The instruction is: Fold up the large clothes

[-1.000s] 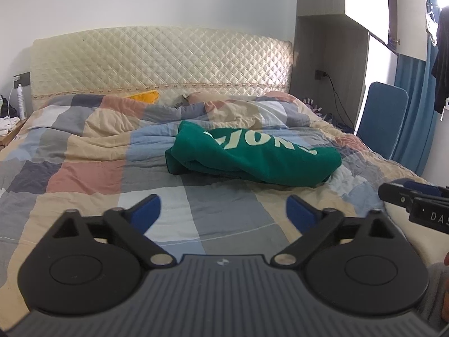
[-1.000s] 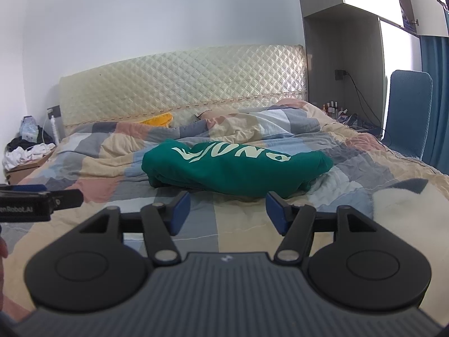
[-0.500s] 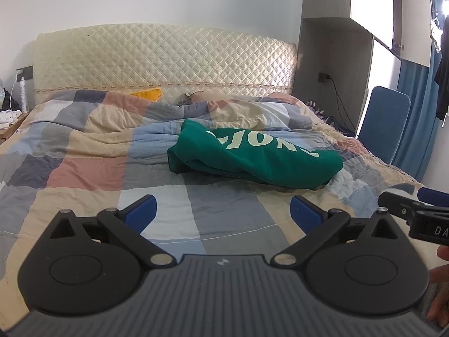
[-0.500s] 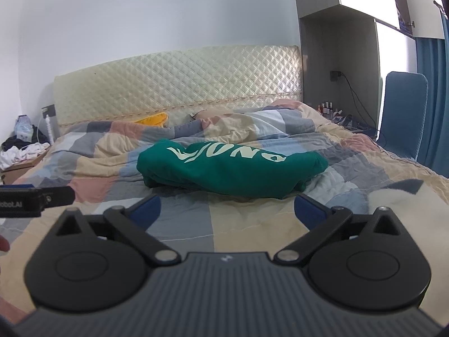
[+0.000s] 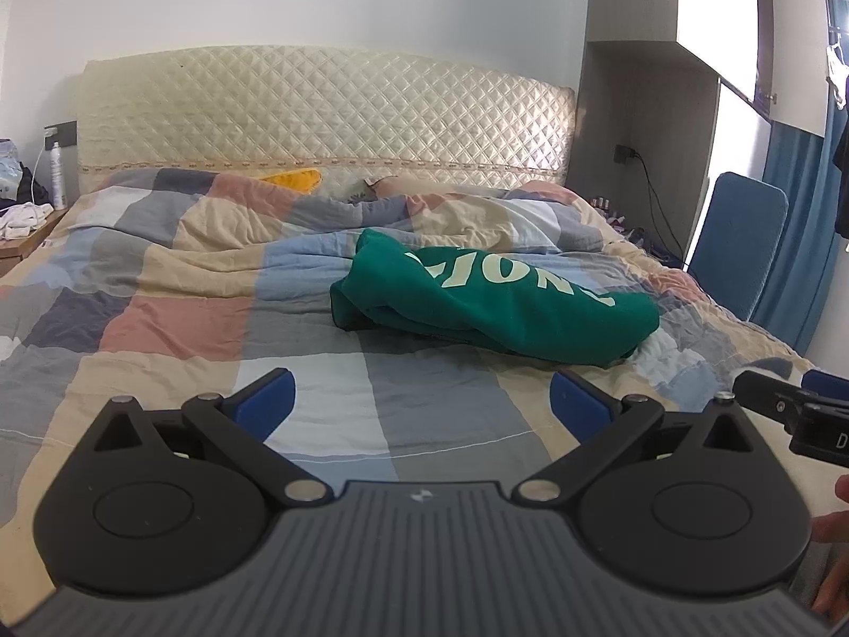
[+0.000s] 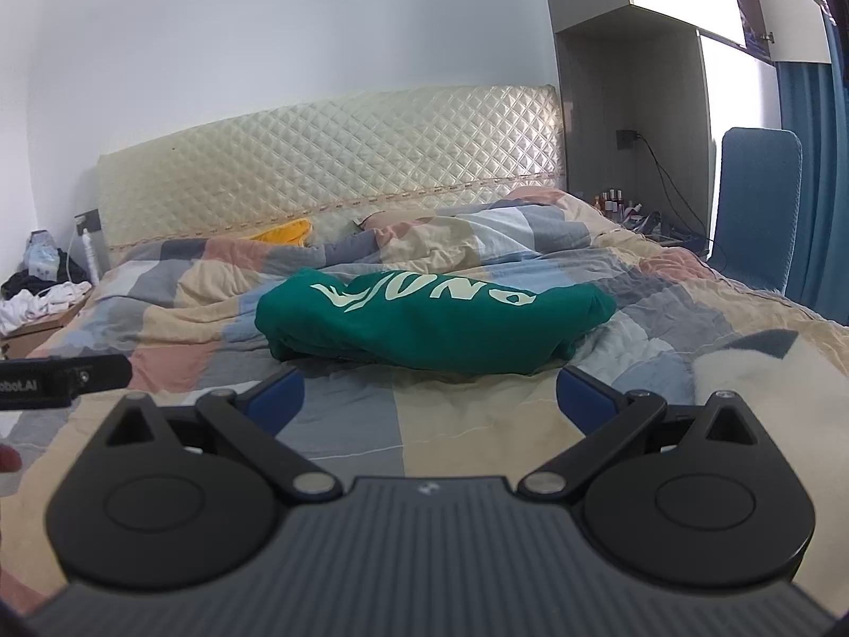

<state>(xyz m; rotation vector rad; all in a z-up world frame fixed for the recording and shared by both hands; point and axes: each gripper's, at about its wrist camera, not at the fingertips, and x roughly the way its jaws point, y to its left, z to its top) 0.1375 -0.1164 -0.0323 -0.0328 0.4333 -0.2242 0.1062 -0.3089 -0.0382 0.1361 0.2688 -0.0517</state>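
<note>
Left gripper (image 5: 419,401) and right gripper (image 6: 430,398) both spread wide with nothing between the blue pads, hovering above the near part of the patchwork quilt (image 5: 175,313). Green sweatshirt (image 6: 430,318) with pale lettering lies bunched mid-bed, apart from both grippers. Behind it: rumpled bedding, yellow cloth (image 5: 294,179), quilted headboard (image 5: 318,111).

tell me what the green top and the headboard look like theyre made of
Green top: soft matte knit, likely cotton jersey or fleece; it slumps in thick folds, with pale printed lettering. Headboard: padded, slightly glossy cream covering, maybe satin or faux leather; diamond quilting catches the light.
</note>
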